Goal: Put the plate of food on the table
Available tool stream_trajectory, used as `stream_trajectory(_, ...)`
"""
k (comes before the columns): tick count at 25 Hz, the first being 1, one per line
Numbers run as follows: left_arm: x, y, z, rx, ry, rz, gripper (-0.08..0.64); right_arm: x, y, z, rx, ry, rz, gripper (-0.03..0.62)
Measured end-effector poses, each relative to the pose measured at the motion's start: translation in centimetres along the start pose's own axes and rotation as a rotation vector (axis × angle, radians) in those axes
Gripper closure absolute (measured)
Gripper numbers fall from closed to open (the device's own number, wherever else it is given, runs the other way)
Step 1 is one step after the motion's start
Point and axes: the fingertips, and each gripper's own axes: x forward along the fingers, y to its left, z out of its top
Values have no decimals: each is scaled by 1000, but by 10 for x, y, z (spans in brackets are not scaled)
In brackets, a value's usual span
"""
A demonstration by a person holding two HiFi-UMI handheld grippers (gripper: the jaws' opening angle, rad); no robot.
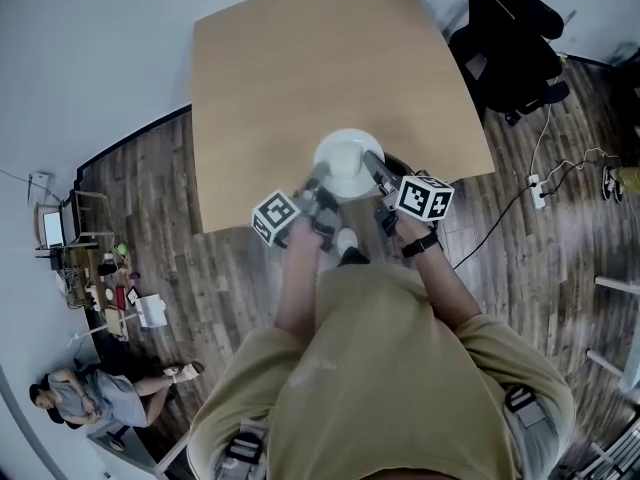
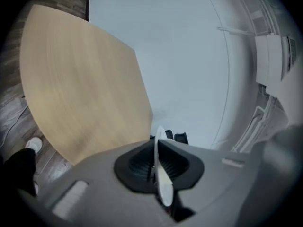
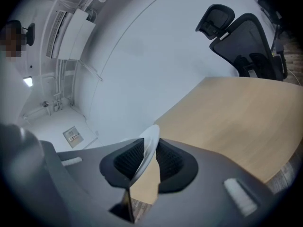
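A white plate [image 1: 348,163] hangs level over the near edge of the light wooden table [image 1: 300,78]. From above its top looks plain white. My left gripper [image 1: 318,180] is shut on its left rim and my right gripper [image 1: 374,164] is shut on its right rim. In the left gripper view the plate [image 2: 163,186] shows edge-on, pinched between the ribbed black pads [image 2: 139,163] of that gripper [image 2: 157,164], with the table [image 2: 75,79] beyond. In the right gripper view the plate's rim [image 3: 150,141] sits clamped between that gripper's [image 3: 147,160] pads.
A black office chair [image 1: 510,38] stands at the table's far right corner and also shows in the right gripper view [image 3: 246,46]. A power strip with cables [image 1: 537,190] lies on the wooden floor. A seated person [image 1: 90,398] and a cluttered small desk [image 1: 110,288] are at the lower left.
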Motion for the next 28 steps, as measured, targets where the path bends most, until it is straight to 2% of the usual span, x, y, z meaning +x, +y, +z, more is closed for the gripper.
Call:
stream_trajectory(3,34,20,41,4,26,67,545,55,-15,14,20,21,-30,518)
stream_trajectory(6,56,44,66,48,69,158,525,94,-27,17,28,39,-70,517)
stream_trajectory(10,67,56,81,61,117,152,532,108,-44,3,54,60,-114,515)
stream_trajectory(13,79,68,82,101,146,175,528,115,-63,-1,100,73,-131,530)
stream_trajectory(28,162,111,117,262,214,258,512,189,-141,14,132,194,-165,511)
